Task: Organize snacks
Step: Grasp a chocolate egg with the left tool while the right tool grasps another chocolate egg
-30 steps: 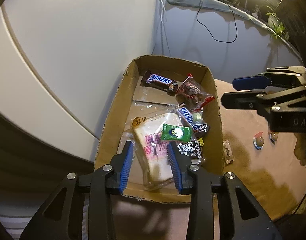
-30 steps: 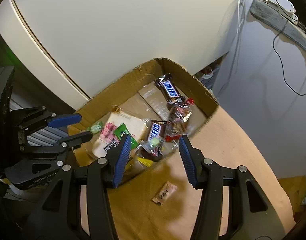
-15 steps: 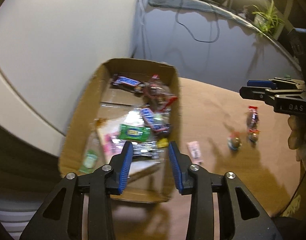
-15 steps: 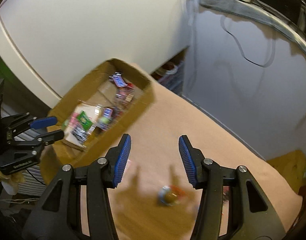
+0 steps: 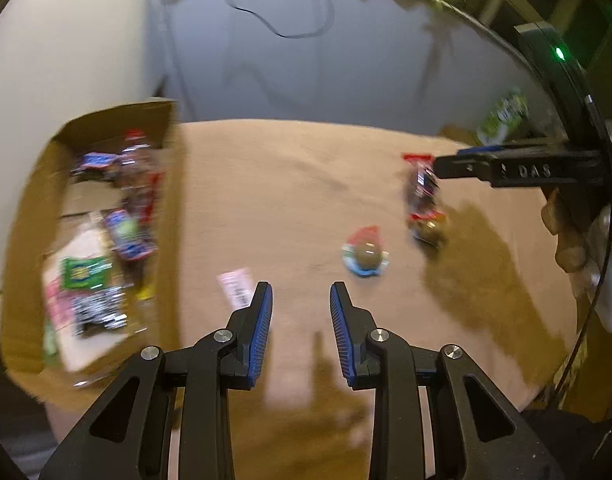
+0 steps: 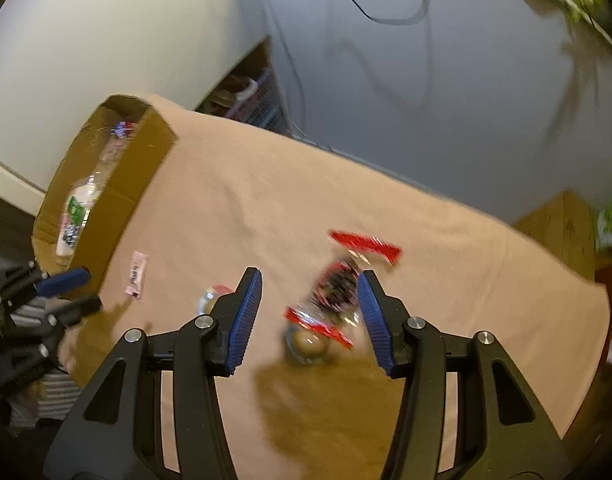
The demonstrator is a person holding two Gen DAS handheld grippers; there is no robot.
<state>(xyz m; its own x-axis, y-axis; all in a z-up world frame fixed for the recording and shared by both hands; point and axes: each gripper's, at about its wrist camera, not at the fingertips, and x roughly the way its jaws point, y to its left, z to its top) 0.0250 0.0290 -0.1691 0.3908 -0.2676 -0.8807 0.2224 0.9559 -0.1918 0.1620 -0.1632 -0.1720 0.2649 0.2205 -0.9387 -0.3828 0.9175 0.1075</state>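
A tan cloth (image 6: 306,200) covered the table and filled most of both views, whereas a second earlier both cameras had looked straight down into the cardboard box (image 5: 30,216). That box now sat off to the left edge of each view, with the packed snacks, among them a green packet (image 5: 84,274) on a bag of bread, blurred inside it. The left gripper (image 5: 300,300) had swung away from the box to hang over bare cloth, its jaws closing with nothing between them; a second before they had stood wider above the bread. The right gripper (image 6: 308,280) had likewise left the box side and hung above a clear, red-ended snack bag (image 6: 338,284) lying on the cloth, its jaws parted as wide as before and not touching it. Just below that bag lay a small round brown sweet (image 6: 308,344). A second round sweet in a red and blue wrapper (image 5: 366,254) lay ahead of the left gripper, and a small pink packet (image 5: 238,288) lay beside its left finger, near the box wall.
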